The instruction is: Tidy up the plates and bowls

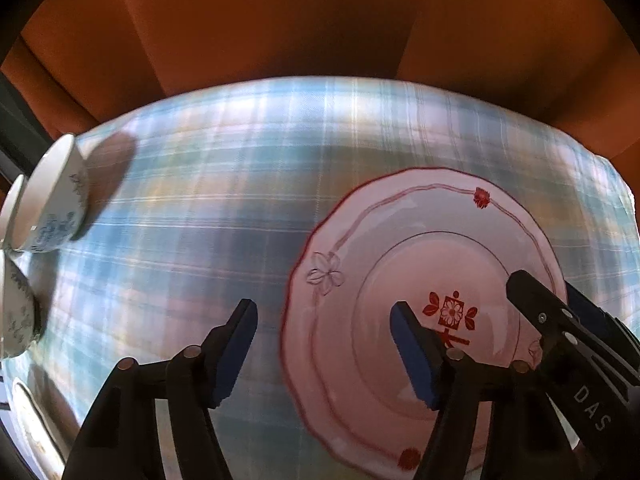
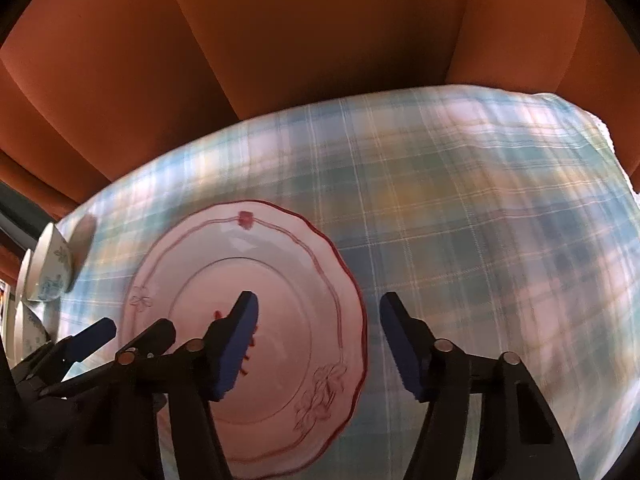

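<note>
In the left wrist view, the round white ceramic plate with a scalloped red rim and red flower motifs [image 1: 420, 312] lies flat on the blue-green plaid tablecloth [image 1: 240, 200] in the lower right of the frame, and the left gripper [image 1: 324, 344] hangs over its left edge with its jaws apart, one blue pad above the cloth and the other above the plate's inner well, nothing pressed between them; the right gripper [image 1: 560, 304] reaches in from the right edge of the frame over the plate's far side. At the left edge stand white bowls with blue floral print [image 1: 52, 200], well apart from the plate. In the right wrist view the same plate sits in the lower left, and the right gripper [image 2: 318, 340] straddles its right rim with jaws apart, one pad over the centre and one over bare cloth, not touching the rim as far as the blur allows; the left gripper [image 2: 132, 330] shows at lower left. The plate looks stiff, glazed and slippery, fairly heavy for its thinness and breakable, so I judge the safest hold is on the raised rim at opposite sides, one gripper each, lifting level
</note>
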The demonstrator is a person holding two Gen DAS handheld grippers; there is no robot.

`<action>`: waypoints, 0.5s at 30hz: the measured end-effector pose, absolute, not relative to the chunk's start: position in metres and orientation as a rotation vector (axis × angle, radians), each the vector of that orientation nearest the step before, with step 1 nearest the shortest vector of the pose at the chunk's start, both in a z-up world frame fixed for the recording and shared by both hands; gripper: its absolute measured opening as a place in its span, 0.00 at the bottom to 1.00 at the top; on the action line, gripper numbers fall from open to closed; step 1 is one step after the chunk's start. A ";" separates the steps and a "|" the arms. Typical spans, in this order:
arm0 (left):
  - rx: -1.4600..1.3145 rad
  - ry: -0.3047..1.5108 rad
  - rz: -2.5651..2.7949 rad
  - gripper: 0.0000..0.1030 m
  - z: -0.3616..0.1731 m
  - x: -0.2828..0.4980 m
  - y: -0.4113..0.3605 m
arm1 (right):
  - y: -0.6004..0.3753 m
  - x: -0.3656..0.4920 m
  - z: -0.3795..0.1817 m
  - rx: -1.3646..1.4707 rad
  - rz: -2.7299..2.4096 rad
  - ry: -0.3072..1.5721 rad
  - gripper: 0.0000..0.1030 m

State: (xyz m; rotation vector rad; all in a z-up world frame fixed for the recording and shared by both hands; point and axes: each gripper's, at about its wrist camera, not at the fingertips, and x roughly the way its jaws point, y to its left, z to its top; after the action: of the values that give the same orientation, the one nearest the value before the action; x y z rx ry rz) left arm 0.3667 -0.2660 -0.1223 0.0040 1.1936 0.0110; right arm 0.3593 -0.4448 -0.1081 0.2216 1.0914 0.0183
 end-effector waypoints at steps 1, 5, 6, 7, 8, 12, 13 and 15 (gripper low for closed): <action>0.003 1.196 0.008 0.66 -0.124 0.368 -0.267 | -0.445 0.361 -0.111 0.223 0.020 1.097 0.60; -0.008 1.182 -0.018 0.59 -0.124 0.370 -0.270 | -0.446 0.368 -0.124 0.254 0.039 1.127 0.46; -0.009 1.184 -0.024 0.59 -0.124 0.371 -0.271 | -0.445 0.370 -0.126 0.251 0.043 1.131 0.45; -0.005 1.182 -0.026 0.59 -0.124 0.370 -0.271 | -0.443 0.370 -0.127 0.239 0.038 1.126 0.45; -0.001 1.178 -0.029 0.59 -0.124 0.370 -0.271 | -0.442 0.369 -0.127 0.233 0.035 1.127 0.45; 0.010 1.185 -0.026 0.59 -0.123 0.363 -0.270 | -0.438 0.365 -0.129 0.216 0.019 1.139 0.45; 0.014 1.187 -0.028 0.59 -0.122 0.360 -0.268 | -0.437 0.364 -0.129 0.215 0.024 1.144 0.45; 0.021 1.191 -0.027 0.58 -0.120 0.354 -0.267 | -0.435 0.359 -0.127 0.213 0.025 1.151 0.45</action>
State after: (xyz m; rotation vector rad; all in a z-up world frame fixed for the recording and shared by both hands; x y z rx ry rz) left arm 0.3542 -0.2665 -0.1195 0.0207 1.1909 -0.0273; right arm 0.3587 -0.4345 -0.1275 0.2128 1.1514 0.0255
